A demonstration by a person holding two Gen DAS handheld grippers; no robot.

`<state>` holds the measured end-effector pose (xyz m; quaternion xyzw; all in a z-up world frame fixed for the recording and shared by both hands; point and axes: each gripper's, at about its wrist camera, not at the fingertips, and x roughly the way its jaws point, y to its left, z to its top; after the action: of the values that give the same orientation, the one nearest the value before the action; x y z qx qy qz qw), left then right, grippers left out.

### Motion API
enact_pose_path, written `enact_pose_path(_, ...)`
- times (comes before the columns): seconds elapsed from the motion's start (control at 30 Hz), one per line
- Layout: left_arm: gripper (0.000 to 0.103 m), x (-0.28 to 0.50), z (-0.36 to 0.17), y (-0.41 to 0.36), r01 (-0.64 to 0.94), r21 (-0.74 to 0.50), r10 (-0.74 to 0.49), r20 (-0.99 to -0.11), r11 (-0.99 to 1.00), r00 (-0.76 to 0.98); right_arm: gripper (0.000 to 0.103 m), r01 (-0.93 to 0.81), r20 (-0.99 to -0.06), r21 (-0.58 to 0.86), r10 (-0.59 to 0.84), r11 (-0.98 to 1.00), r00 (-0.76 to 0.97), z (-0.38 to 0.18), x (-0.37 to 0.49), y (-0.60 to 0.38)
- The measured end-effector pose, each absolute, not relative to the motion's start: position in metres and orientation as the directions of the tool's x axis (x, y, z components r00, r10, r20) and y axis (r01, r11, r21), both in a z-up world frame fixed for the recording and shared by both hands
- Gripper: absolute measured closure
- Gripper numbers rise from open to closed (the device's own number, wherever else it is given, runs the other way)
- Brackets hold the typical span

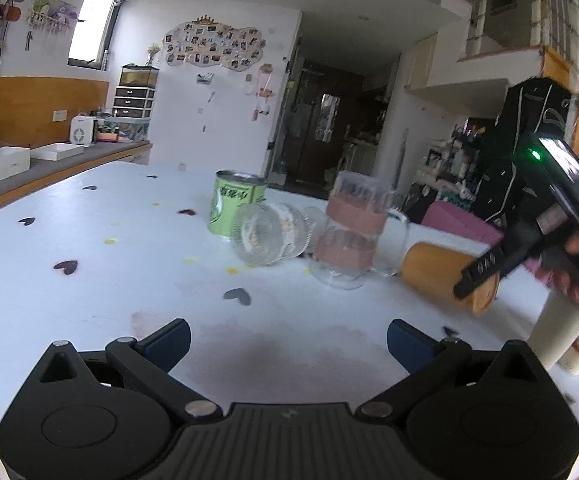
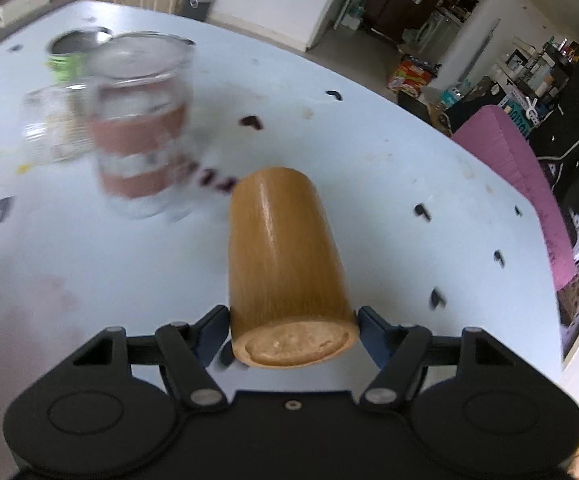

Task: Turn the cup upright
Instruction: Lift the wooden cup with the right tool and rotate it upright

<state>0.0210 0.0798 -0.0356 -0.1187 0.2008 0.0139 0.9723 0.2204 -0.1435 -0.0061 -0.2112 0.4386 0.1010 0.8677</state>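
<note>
The wooden cup [image 2: 285, 256] lies on its side on the worktop [image 2: 389, 184], its base end toward the right gripper [image 2: 293, 332], whose fingers [image 2: 213, 332] press both flanks near the base, a hold low enough, I judge, to swing the mouth up. Just beyond stand a banded glass jar [image 2: 141, 136], a tipped clear jar [image 1: 267, 232] and a green tin [image 1: 233, 204], leaving little room. The left gripper [image 1: 289, 344] hovers spread wide, holding nothing, well apart.

Ahead of the left tongs: a green tin can [image 1: 233, 208], a clear ribbed glass jar on its side [image 1: 269, 232], and stacked pink-banded clear glasses [image 1: 349, 236] on the heart-dotted white table [image 1: 89, 288].
</note>
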Motion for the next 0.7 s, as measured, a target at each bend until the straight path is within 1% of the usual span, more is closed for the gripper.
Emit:
enact_pose_path(0.1,0.000,0.018,-0.032,0.078,-0.055,-0.258,-0.048,-0.375,0.964,0.926,0.032,-0.296,-0.794,-0.179,0.040,0.938,0.606,-0.007,0.189,-0.153)
enact_pose_path(0.2,0.001,0.018,-0.029,0.074,-0.040,-0.290,-0.073,-0.368,0.956,0.927,0.032,-0.259,-0.808,-0.044,0.118,0.965,0.577,-0.013,0.160,-0.165)
enact_pose_path(0.27,0.001,0.019,-0.028,0.072,-0.026,-0.321,-0.098,-0.366,0.947,0.925,0.032,-0.232,-0.814,0.012,0.144,0.973,0.563,-0.020,0.144,-0.172)
enact_pose_path(0.37,0.001,0.022,-0.027,0.070,0.010,-0.398,-0.165,-0.355,0.917,0.920,0.032,-0.186,-0.804,0.042,0.144,0.982,0.577,-0.033,0.120,-0.174)
enact_pose_path(0.47,0.001,0.028,-0.026,0.066,0.043,-0.455,-0.224,-0.351,0.889,0.909,0.032,-0.178,-0.753,0.022,0.133,0.984,0.644,-0.039,0.097,-0.171)
enact_pose_path(0.6,0.002,0.043,-0.023,0.055,0.094,-0.499,-0.302,-0.355,0.862,0.885,0.032,-0.158,-0.704,0.081,0.169,0.984,0.690,-0.044,0.087,-0.180)
enact_pose_path(0.7,0.004,0.063,-0.023,0.047,0.132,-0.557,-0.388,-0.371,0.820,0.843,0.032,-0.166,-0.676,0.125,0.207,0.978,0.707,-0.045,0.084,-0.192)
